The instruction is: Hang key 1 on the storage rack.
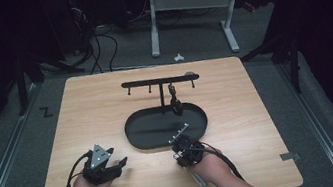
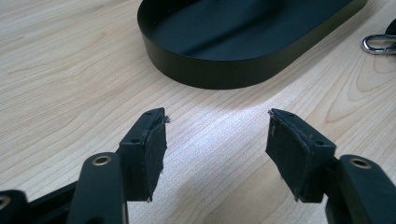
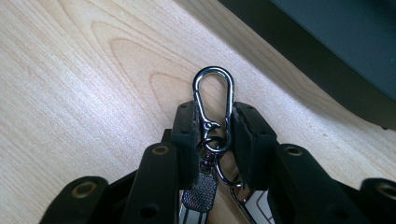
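Carabiner keyring (image 3: 213, 105) sits between the pads of the right claw (image 3: 213, 135), which are closed against both long sides of the metal clip; the clip's rounded end projects past the jaw tips, and a small ring and a textured tab hang behind them. No earlier picture bears on jaw motion. The clip lies low over the table (image 3: 70, 93), just beside the near rim of the black oval tray (image 1: 165, 124). In the high view the right claw (image 1: 184, 151) is at the tray's near right edge. The left claw (image 2: 217, 135) stands wide open and holds nothing, near the tray's near left side. A hook rack (image 1: 158, 80) rises from the tray's far side, one dark item (image 1: 175, 103) hanging from it.
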Available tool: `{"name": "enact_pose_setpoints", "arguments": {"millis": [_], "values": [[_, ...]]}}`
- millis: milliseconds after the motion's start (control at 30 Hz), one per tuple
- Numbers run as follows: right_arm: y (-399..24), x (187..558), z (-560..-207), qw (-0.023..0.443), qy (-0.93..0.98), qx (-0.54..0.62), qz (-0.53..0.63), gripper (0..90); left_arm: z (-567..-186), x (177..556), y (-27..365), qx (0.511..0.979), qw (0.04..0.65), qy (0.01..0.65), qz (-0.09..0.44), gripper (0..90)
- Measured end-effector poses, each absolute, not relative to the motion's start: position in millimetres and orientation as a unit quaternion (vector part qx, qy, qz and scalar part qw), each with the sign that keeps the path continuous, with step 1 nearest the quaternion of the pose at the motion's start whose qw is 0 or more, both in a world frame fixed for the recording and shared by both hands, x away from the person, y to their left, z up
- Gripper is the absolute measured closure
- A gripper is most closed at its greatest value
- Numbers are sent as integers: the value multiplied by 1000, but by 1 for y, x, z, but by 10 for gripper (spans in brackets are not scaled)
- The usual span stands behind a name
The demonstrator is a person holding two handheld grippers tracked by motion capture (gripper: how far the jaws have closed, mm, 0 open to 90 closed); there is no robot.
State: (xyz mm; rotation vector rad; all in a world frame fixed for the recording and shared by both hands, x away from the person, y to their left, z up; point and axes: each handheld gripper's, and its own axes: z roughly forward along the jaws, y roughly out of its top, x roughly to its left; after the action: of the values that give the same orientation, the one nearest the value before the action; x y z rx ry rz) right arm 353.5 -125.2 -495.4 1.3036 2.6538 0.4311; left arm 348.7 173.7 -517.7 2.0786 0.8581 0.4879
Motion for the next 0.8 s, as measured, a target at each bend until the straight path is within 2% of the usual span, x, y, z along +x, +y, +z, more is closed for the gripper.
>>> {"name": "enact_pose_setpoints", "arguments": {"millis": [233,433,800], "values": [[-129,353,-496,76,893,416,152,735,-519,352,164,832,403,329,193,384],[-130,358,-494,49,888,434,140,741,-522,350,162,836,401,320,194,385],[-122,361,-492,58,886,447,109,744,-524,358,176,823,420,339,180,386]]}}
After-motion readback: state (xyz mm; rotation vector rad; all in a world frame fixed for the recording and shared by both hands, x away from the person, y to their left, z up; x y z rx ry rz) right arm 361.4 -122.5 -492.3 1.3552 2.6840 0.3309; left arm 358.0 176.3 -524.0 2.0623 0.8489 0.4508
